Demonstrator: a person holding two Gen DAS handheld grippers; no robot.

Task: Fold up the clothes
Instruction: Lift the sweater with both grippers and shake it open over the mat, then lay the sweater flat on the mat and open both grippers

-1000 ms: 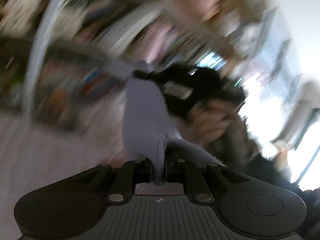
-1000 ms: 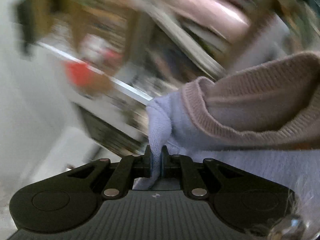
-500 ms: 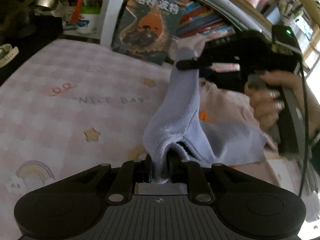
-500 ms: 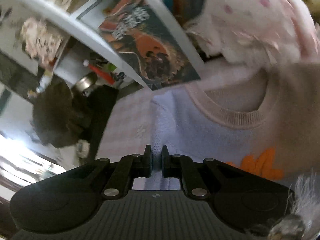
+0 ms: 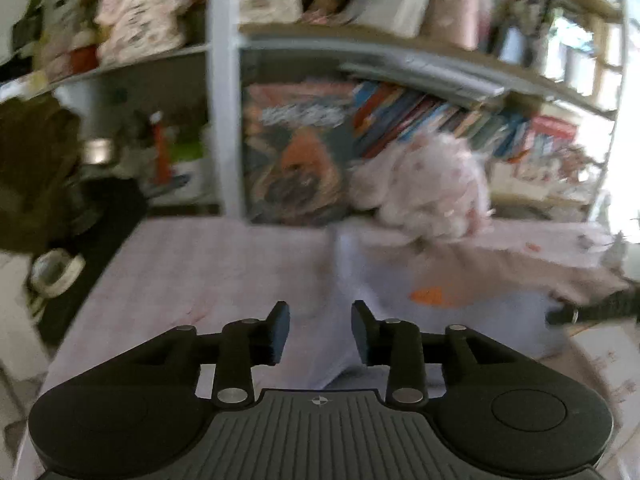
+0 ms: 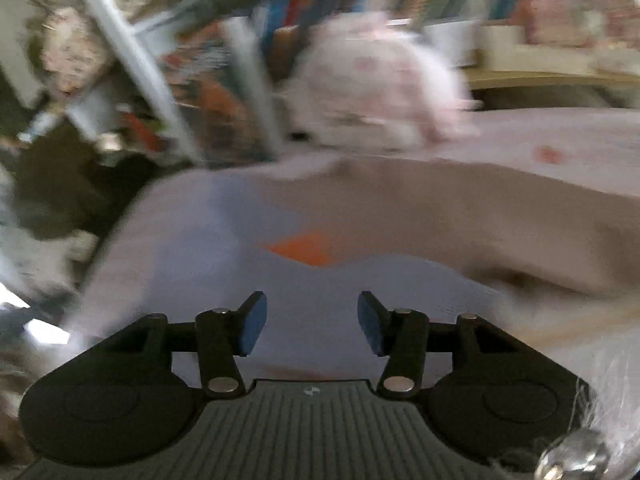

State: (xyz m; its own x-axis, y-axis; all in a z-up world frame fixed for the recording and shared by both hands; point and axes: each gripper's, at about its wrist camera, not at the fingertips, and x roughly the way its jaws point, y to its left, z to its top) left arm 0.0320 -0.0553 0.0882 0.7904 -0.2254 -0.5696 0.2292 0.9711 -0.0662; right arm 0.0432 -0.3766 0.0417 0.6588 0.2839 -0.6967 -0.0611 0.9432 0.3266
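Your left gripper (image 5: 319, 330) has its jaws opening, the blue pads spread with only the lavender sweater (image 5: 400, 300) lying flat below and between them, not pinched; that reads as a release, letting the cloth settle where you laid it. Your right gripper (image 6: 311, 322) is doing the same, jaws opening and parted wide above the sweater (image 6: 208, 240), with nothing pressed between the pads. The garment lies on the pink bedspread (image 5: 208, 264), just in front of both tools, its pale purple body nearest you, an orange patch (image 6: 304, 246) showing at the edge of a layer, and a beige-pink part (image 6: 460, 216) stretching off to the right. A folded layer seems to lie over the front, which would explain letting go with both at once: the fold is laid and needs no more tension. Behind it a fluffy pink-spotted white bundle (image 5: 424, 184) sits against the bookshelf (image 5: 224, 92), touching or just beside the sweater's far edge; blur hides which.
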